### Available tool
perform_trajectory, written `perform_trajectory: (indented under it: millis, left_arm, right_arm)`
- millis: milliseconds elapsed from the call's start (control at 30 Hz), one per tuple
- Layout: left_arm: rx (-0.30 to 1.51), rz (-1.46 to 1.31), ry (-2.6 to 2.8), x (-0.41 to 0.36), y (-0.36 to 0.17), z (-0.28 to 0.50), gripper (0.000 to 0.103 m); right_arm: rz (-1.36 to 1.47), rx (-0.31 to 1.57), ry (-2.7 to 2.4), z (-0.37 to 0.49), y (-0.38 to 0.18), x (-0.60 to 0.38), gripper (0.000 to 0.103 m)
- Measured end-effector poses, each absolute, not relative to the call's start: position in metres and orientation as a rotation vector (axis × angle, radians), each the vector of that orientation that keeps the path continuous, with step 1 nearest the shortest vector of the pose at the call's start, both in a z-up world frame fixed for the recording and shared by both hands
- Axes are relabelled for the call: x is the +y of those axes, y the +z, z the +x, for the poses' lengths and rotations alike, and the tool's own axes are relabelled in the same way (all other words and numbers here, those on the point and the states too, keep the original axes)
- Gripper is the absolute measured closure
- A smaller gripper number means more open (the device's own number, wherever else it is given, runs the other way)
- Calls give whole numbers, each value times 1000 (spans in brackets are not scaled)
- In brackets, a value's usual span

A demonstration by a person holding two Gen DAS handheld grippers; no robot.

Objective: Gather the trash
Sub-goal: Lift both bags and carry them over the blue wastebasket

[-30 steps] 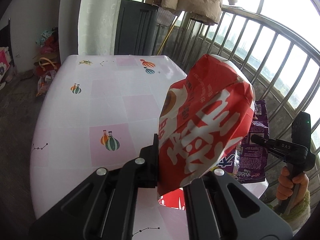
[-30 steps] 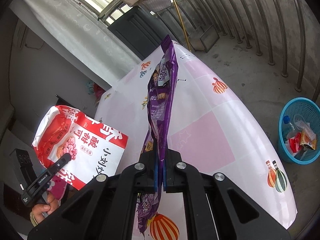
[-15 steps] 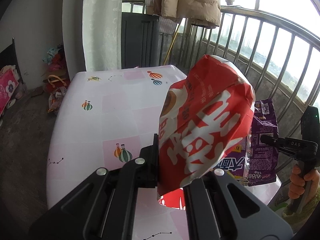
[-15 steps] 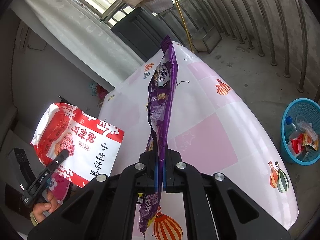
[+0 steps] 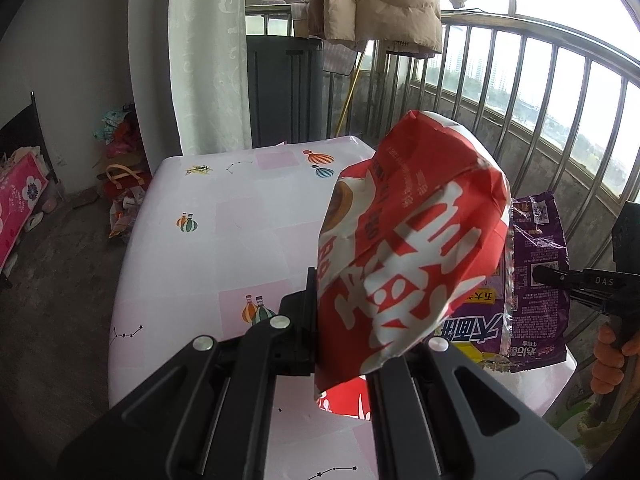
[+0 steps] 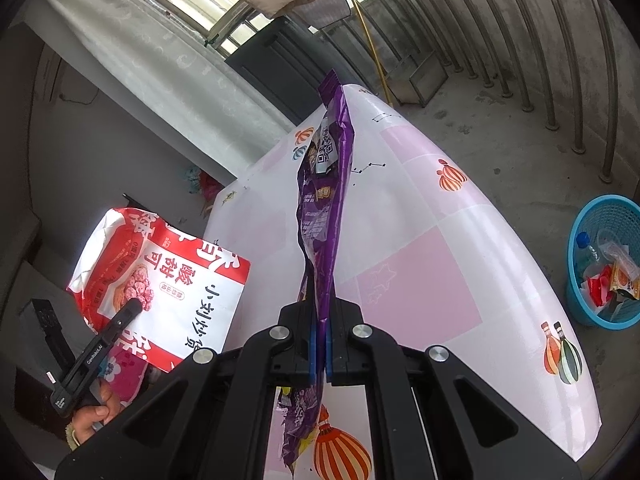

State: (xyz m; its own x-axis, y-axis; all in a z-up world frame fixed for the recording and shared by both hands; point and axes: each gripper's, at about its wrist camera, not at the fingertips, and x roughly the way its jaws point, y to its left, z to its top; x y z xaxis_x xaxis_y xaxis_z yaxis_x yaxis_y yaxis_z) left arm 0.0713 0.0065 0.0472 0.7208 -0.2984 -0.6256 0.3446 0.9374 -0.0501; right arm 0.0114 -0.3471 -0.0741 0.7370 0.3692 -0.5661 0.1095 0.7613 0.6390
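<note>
While both are held above the pink-and-white patterned counter (image 5: 224,248), a crumpled red-and-white snack bag (image 5: 408,256) is pinched low in the left gripper (image 5: 344,320), and a flat purple foil wrapper (image 6: 324,216) is clamped edge-on in the right gripper (image 6: 321,336). A blue plastic mesh basket (image 6: 576,236), already holding litter, is seen on the floor beyond the counter's far edge. Because each piece is gripped only near one end, either could be slipped or caught by air and dropped short of the basket.
</note>
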Motion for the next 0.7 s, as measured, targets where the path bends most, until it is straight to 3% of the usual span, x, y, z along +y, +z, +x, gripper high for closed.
perform_trajectory:
  millis: [700]
  left_arm:
    - [644,128,-314,-2,53,64,102]
  right_arm:
    - [709,736,173,9,-70,-342,100]
